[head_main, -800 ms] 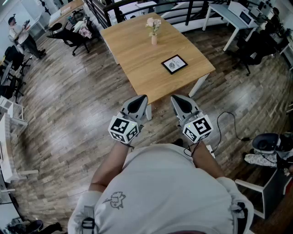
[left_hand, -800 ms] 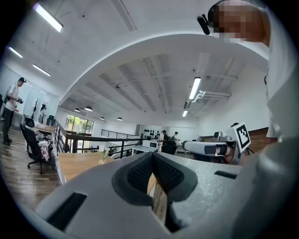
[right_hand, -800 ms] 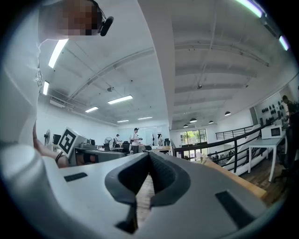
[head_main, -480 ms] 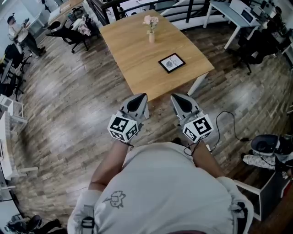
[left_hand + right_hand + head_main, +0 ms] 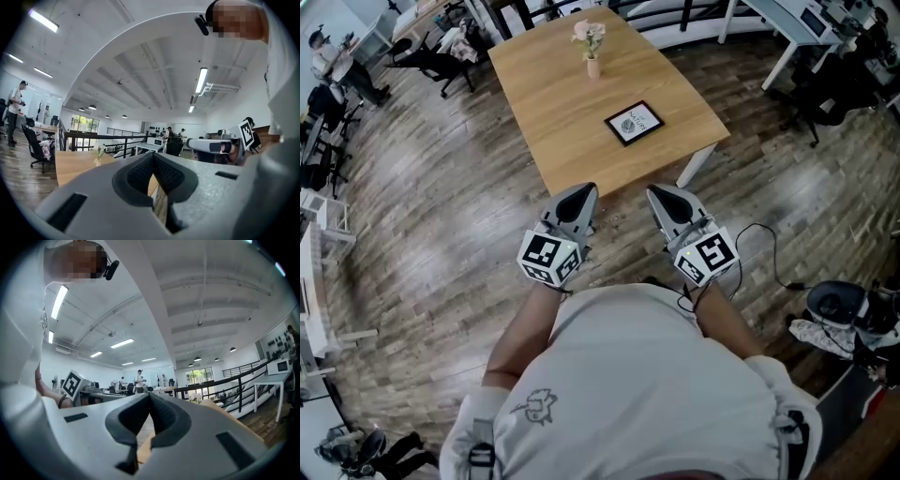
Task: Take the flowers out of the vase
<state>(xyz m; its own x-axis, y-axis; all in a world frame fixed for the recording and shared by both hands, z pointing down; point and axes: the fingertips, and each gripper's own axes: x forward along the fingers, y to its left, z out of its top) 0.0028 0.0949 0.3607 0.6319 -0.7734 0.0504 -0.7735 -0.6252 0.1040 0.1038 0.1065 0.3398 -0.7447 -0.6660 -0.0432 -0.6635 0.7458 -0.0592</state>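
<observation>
Wooden table [image 5: 572, 131], flowers [image 5: 588, 36] in vase [image 5: 593, 67] far beyond left gripper [image 5: 579, 194], right gripper [image 5: 662, 194]

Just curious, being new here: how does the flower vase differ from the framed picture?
The vase is pale and upright, holding pink flowers; the framed picture is dark-edged and looks flat. The vase sits at the table's far end, the picture nearer its front edge. Both rest on the wooden table.

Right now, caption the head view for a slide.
Left gripper and right gripper, shut and empty, face a wooden table holding a vase of flowers and a framed picture.
</observation>
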